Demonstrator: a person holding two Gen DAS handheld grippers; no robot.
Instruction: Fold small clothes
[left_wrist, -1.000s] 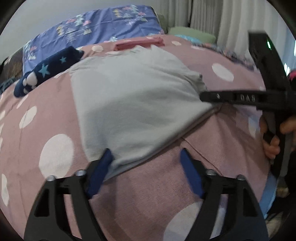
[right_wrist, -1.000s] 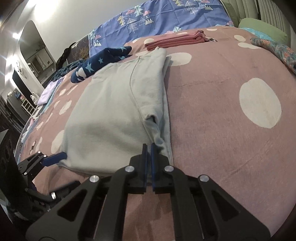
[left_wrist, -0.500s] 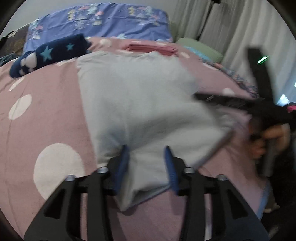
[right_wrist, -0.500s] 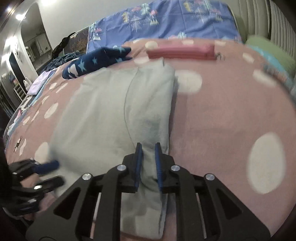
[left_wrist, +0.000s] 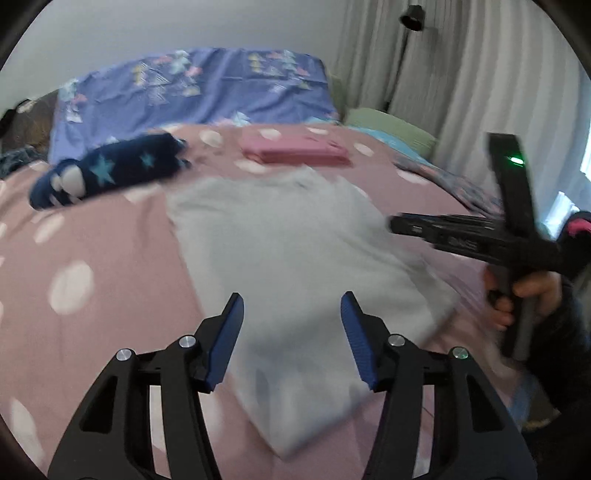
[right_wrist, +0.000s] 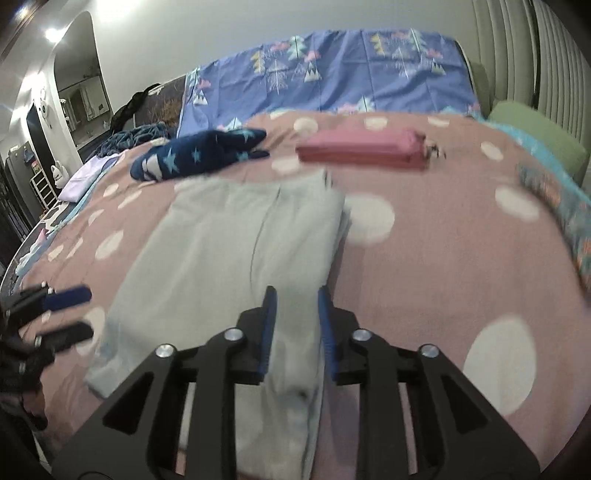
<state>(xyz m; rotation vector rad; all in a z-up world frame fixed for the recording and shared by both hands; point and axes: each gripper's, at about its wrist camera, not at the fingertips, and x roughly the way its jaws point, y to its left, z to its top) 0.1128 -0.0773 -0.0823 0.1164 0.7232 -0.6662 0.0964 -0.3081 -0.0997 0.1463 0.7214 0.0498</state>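
Observation:
A pale grey garment (left_wrist: 291, 258) lies flat and partly folded on the pink polka-dot bedspread (left_wrist: 92, 280). It also shows in the right wrist view (right_wrist: 229, 251). My left gripper (left_wrist: 291, 336) is open and empty, above the garment's near edge. My right gripper (right_wrist: 294, 328) is open a little, holding nothing, above the garment's near right part. The right gripper (left_wrist: 395, 223) also shows at the right of the left wrist view, held by a hand. The left gripper (right_wrist: 68, 314) shows at the lower left of the right wrist view.
A folded pink garment (right_wrist: 362, 149) and a navy star-patterned piece (right_wrist: 199, 155) lie further back on the bed. A blue patterned cover (right_wrist: 332, 81) stands behind them. A green pillow (right_wrist: 535, 136) and curtains are at the right. The bed's left edge drops off near a dark shelf.
Both grippers let go of the grey garment, opened and rose above it. The garment's near edge now lies flat on the bed, closer to me than before.

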